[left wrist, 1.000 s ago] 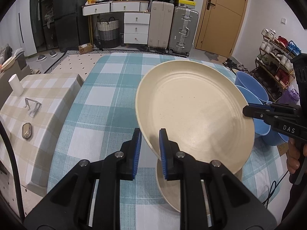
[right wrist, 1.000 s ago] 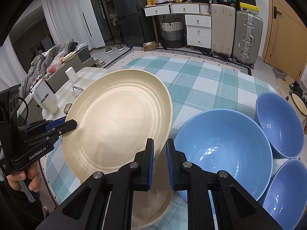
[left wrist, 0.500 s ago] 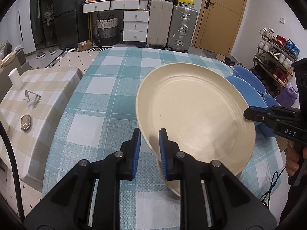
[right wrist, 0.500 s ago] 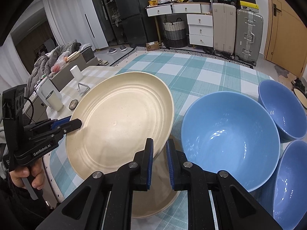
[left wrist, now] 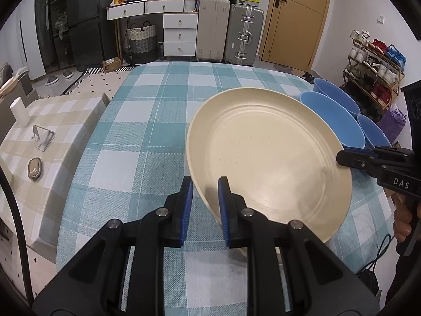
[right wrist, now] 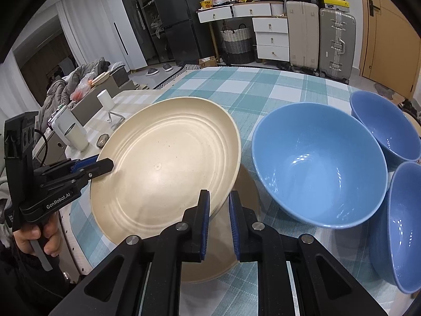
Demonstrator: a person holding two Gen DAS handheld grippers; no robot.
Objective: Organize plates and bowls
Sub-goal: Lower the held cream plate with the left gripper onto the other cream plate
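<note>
Plate (left wrist: 268, 158): cream, frame centre, tilted above second plate (right wrist: 226, 258) on table (left wrist: 158, 121). Stiff, smooth, likely slippery; you hold opposite rims. Left gripper (left wrist: 204, 197), right gripper (right wrist: 218, 210): jaws pinching rim.

You're in a lived-in home: suitcases (left wrist: 229, 31) by the door (left wrist: 297, 18), a shoe rack (left wrist: 373, 71), a fridge (right wrist: 173, 18), a checked tablecloth (left wrist: 163, 100).

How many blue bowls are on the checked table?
3. A large bowl sits right of the cream plate; a second bowl lies behind it toward the door; a third bowl sits nearest at the right edge, partly cut off. More could lie out of frame.
</note>
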